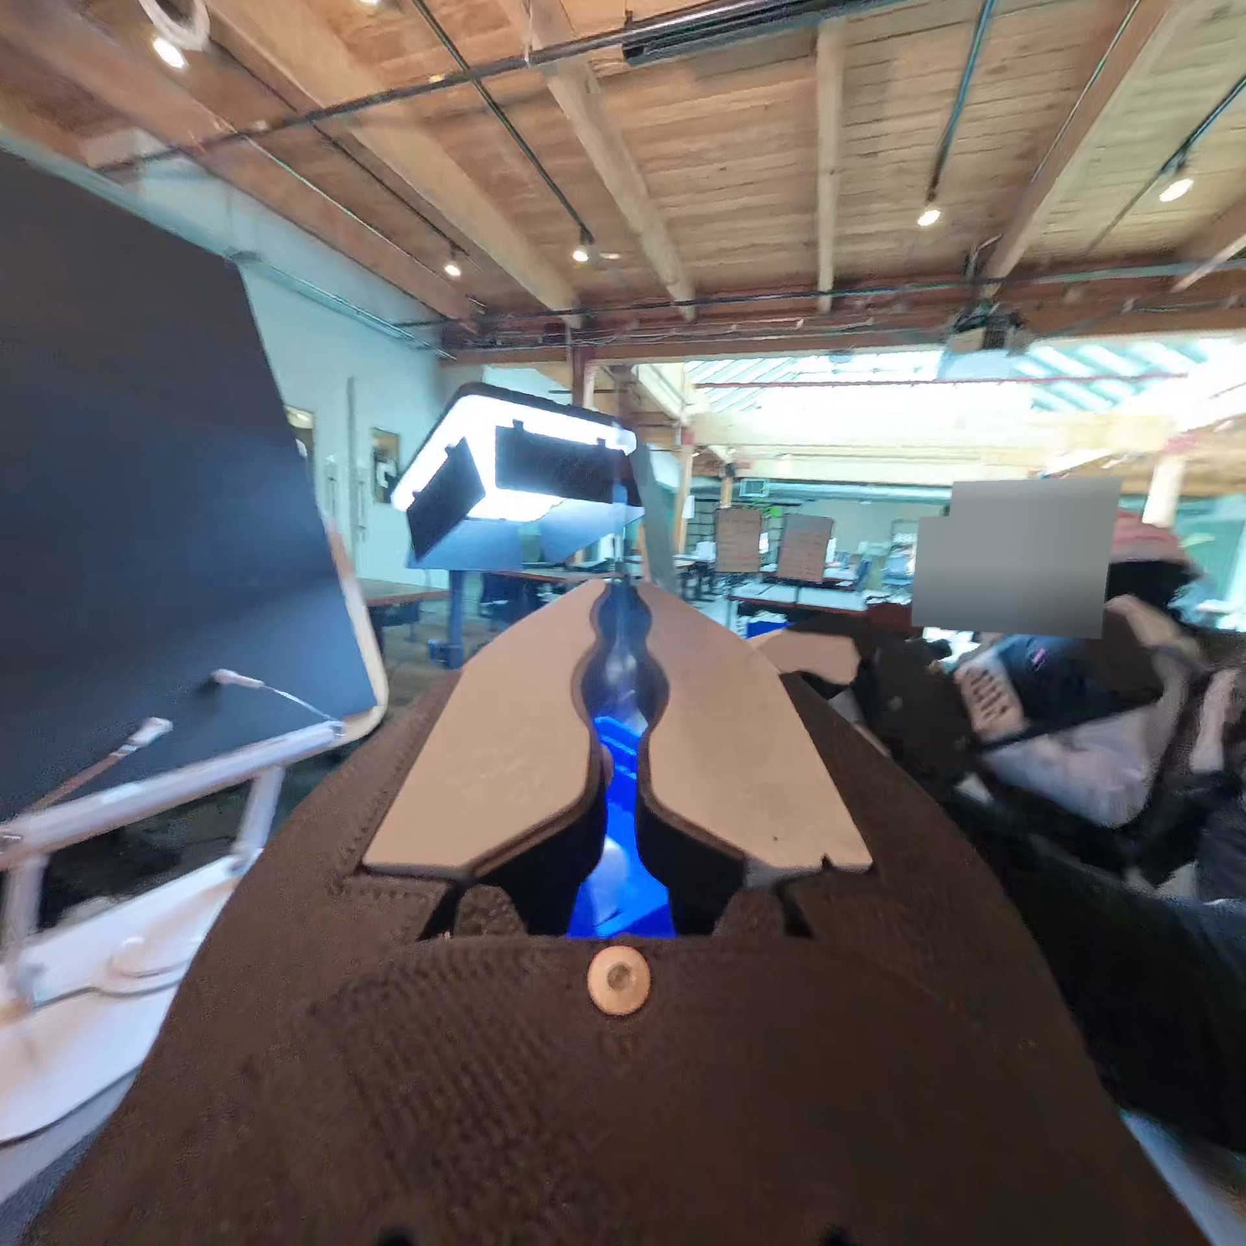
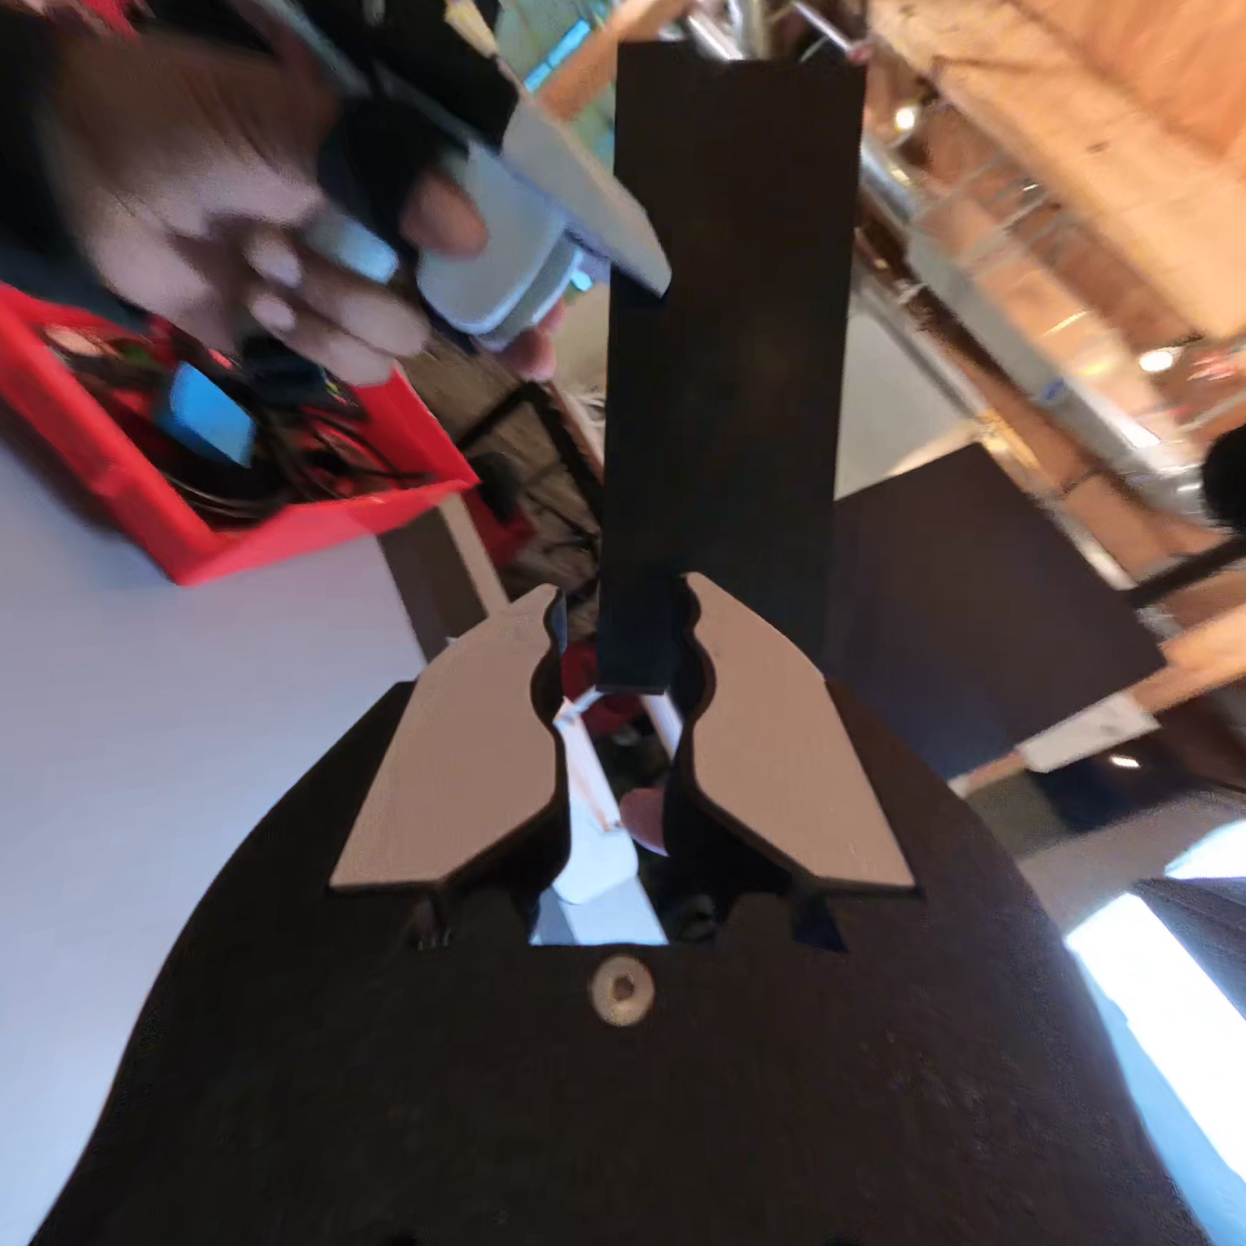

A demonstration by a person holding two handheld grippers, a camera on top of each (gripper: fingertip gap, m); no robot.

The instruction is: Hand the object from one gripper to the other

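Observation:
A long flat black strip (image 2: 735, 303) stands up in the right wrist view. Its lower end sits between the fingers of my right gripper (image 2: 624, 607), which stand apart; a gap shows beside the left finger and the right finger covers the strip's corner. My left gripper (image 2: 647, 270), held by a hand (image 2: 270, 270), reaches in from the upper left with its tips on the strip's left edge. In the left wrist view my left gripper (image 1: 617, 593) is shut, and the strip (image 1: 650, 519) rises nearly edge-on from its tips. The right gripper (image 1: 809, 657) shows blurred at the right.
A red bin (image 2: 121, 485) full of cables sits on the white table (image 2: 168, 708). A blue bin (image 1: 620, 843) shows under the left gripper. A lit light panel (image 1: 512, 472), a black board (image 1: 135, 472) and a person (image 1: 1079, 742) at the right surround the space. Tip to tip, the grippers are about 10 centimeters apart.

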